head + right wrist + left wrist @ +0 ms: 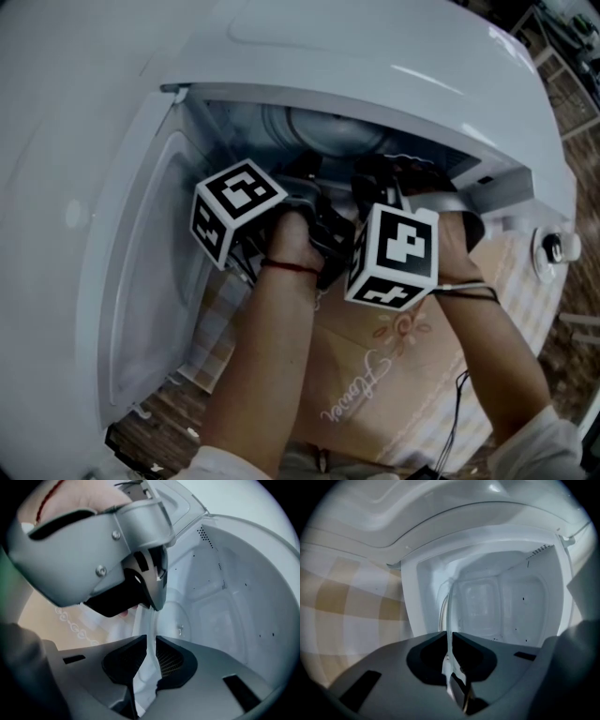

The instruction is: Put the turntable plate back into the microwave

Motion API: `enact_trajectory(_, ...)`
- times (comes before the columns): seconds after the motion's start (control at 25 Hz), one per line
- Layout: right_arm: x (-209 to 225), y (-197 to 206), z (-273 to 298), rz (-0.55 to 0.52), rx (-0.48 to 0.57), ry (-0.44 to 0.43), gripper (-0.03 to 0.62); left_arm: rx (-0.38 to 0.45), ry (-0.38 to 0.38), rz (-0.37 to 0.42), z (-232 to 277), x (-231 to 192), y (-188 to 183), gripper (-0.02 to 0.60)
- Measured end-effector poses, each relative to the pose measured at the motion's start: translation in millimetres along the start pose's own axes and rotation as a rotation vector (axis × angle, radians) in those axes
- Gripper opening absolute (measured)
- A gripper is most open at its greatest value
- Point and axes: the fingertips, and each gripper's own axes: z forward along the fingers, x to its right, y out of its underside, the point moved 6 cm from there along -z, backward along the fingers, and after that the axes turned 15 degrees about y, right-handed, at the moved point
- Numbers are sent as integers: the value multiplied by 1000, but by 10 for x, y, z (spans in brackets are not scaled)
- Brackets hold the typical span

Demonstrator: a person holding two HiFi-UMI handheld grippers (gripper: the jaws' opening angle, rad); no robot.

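1. Danger here! The glass turntable plate [146, 627] stands on edge at the microwave [375, 56] mouth; a thin rim in a shallow bite could slip and crack.
2. Left gripper [451, 641] and right gripper [150, 644] are both clamped narrow on its near rim.
3. Left hand [292, 239] and right hand [455, 244] reach forward side by side, angled down.

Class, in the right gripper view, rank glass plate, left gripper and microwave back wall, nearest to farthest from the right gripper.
1. Glass plate, between the jaws.
2. Left gripper, upper left, just ahead.
3. Microwave back wall, far right.
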Motion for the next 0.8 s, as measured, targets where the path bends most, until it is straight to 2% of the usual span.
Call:
enact_trajectory(0.16, 74, -2, -92, 86, 37, 25, 66, 12, 12, -13, 7, 6, 14, 29)
enact_trajectory(0.32, 1, 19, -86, 14, 20, 31, 67, 12, 21, -33, -11, -9, 25, 29)
enact_trajectory(0.8, 2, 16, -7, -54, -4, 42, 54, -1, 28, -39, 1, -4, 40, 29)
